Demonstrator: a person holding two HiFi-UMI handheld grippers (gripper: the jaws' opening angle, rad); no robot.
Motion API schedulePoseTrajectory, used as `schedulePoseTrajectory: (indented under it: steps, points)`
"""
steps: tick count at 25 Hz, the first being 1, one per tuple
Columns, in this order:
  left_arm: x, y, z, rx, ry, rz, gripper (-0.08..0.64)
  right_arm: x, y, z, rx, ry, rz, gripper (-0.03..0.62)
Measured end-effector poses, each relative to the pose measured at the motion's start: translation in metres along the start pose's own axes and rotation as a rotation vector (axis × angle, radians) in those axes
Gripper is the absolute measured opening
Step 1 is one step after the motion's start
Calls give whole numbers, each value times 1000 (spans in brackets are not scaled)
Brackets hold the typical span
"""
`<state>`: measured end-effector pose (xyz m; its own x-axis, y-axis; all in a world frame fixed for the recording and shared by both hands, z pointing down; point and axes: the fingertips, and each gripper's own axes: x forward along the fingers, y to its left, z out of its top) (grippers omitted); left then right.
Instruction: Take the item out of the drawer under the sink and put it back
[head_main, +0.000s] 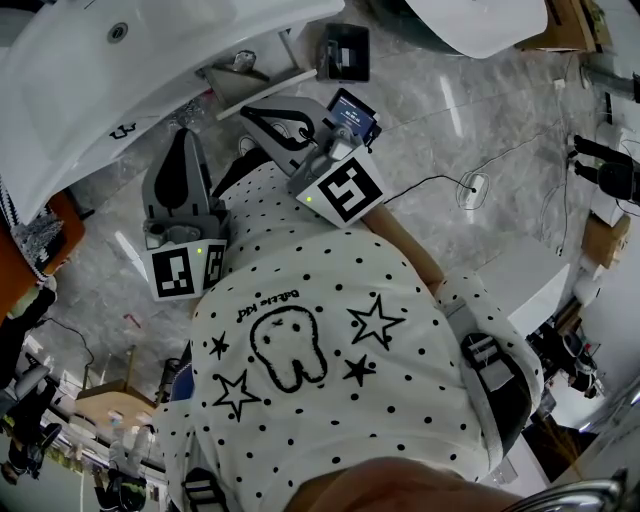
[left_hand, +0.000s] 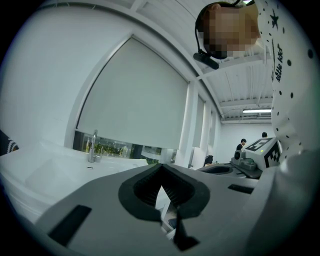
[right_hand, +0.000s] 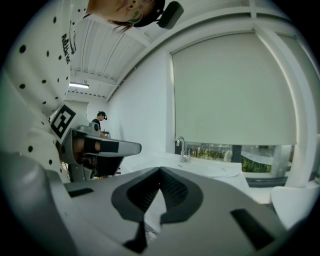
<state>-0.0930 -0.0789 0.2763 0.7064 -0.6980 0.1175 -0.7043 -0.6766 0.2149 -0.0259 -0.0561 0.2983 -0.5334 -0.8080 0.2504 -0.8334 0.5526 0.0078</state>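
The item at the heart of the job is nowhere to be seen. No view shows it, nor the drawer under the sink that should hold it, so whether it lies inside cannot be told. The white sink (head_main: 100, 95) fills the upper left corner of the head view, its tap (left_hand: 93, 146) standing at the basin's back rim in front of a window with the blind drawn.

Facing it, a person in a dotted white shirt (head_main: 330, 340) holds both tools out toward the basin, touching nothing. The left gripper (head_main: 186, 140) has its jaws drawn together on nothing. The right gripper (head_main: 250, 113), just beside it, is likewise pinched closed and empty — only background shows through the notch in each pair of pads.

By these pictures no step can be counted as done. The drawer has yet to be reached and pulled open, the item lifted out, then returned and the drawer closed. A marbled floor (head_main: 480, 120) crossed by a cable (head_main: 440, 185) spreads to the right.
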Motion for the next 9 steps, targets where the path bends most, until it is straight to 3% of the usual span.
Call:
schedulePoseTrajectory:
  steps: [9]
  points:
    - [2,-1,1,-3,0,-3,-5,-1,-2,1,0,-2,-5,12]
